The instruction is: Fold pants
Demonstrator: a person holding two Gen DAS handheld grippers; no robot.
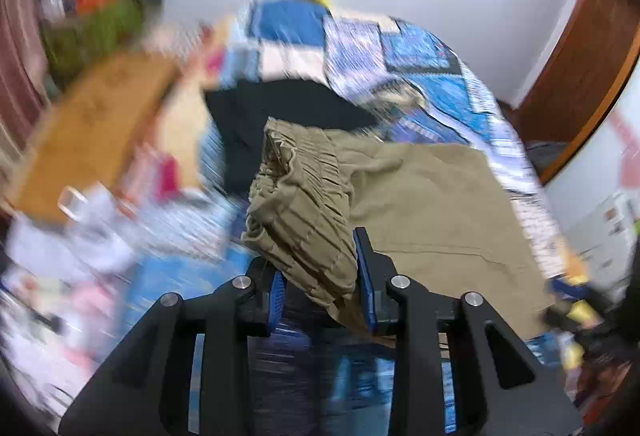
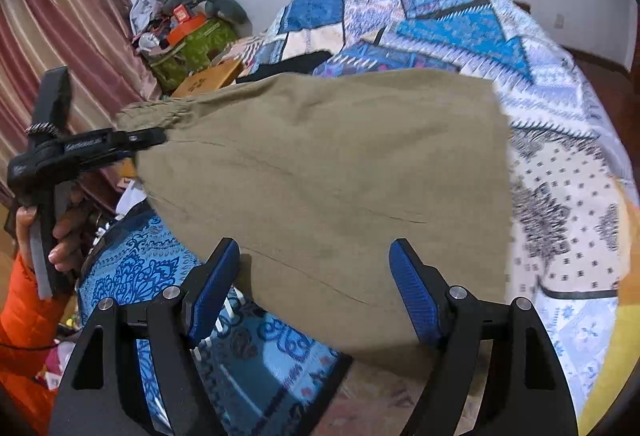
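The khaki pants [image 2: 320,172] hang spread over the patchwork bed. My left gripper [image 1: 322,288] is shut on their gathered elastic waistband [image 1: 304,192] and holds it lifted; it also shows at the left of the right wrist view [image 2: 148,138], gripping the waistband corner. My right gripper [image 2: 314,288] is open, its blue pads [image 2: 212,288] standing wide on either side of the pants' near lower edge, which lies between them without being pinched. The left wrist view is motion-blurred.
A blue and white patchwork quilt [image 2: 460,32] covers the bed. A black garment [image 1: 280,116] lies on it behind the pants. Cluttered boxes and bags [image 2: 192,32] sit by a pink curtain [image 2: 60,36] at the left. A white wall is behind.
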